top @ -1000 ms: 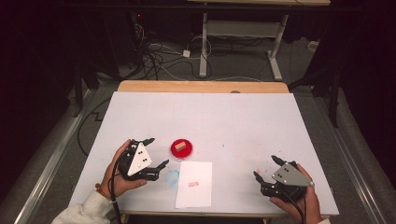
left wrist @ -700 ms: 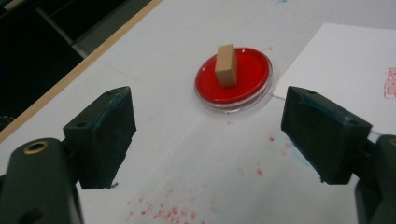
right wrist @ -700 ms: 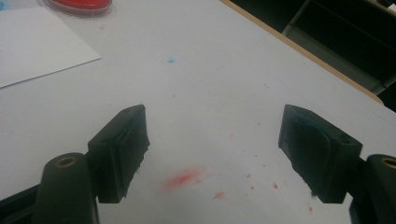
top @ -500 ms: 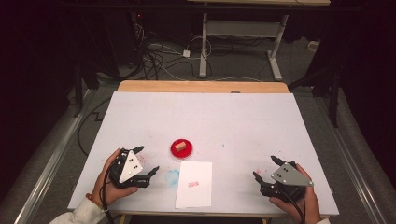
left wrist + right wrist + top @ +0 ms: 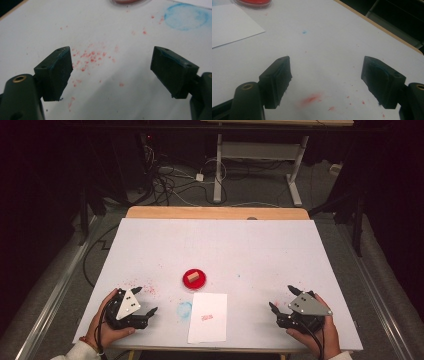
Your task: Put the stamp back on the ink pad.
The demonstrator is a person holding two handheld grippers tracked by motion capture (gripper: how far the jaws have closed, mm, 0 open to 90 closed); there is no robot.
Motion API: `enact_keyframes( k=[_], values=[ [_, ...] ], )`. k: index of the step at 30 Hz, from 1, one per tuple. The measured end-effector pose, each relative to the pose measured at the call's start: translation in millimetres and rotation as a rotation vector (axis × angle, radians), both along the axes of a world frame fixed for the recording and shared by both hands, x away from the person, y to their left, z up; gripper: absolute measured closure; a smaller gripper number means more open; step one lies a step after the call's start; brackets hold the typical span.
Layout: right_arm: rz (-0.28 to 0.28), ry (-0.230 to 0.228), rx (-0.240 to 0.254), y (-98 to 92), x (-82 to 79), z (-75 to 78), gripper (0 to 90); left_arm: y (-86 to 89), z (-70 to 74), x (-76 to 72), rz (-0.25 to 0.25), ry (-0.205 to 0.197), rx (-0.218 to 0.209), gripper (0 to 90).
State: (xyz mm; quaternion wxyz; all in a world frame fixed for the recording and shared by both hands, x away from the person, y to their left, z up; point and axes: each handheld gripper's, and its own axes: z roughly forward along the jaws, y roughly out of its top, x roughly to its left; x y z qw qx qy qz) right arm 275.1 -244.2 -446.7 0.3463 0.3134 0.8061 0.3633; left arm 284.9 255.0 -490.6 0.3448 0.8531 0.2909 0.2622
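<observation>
Left gripper (image 5: 144, 303) withdrawn; one stamp (image 5: 194, 277).

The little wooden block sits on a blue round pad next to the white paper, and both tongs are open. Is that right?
Almost. The pad under the wooden block is red, not blue, as the high view shows. It does sit by the white paper, and the left tongs and right tongs are open.

Left gripper (image 5: 145, 301) low at near-left, jaws wide apart — right gripper (image 5: 280, 298) likewise at near-right, hand-held, empty.
</observation>
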Motion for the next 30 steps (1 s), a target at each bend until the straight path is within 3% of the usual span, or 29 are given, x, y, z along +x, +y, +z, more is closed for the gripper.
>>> enact_keyframes(
  k=[7, 17, 20, 30],
  values=[
    [0.002, -0.011, 0.003, 0.3, -1.7, 2.3, 24.3, 2.4, -0.7, -2.0, 0.010, -0.010, 0.006, 17.3],
    [0.005, -0.023, -0.002, 1.2, -5.1, 4.4, 24.3, 3.9, 4.1, -7.8, 0.004, -0.026, -0.024, 17.3],
    [0.006, -0.024, -0.006, 2.3, -4.0, 3.8, 24.3, 3.4, 3.8, -7.8, -0.003, -0.029, -0.007, 17.4],
    [0.008, -0.018, -0.015, 1.7, -3.8, 2.5, 24.3, 2.3, 4.3, -6.7, -0.009, -0.031, -0.011, 17.3]
  ],
)
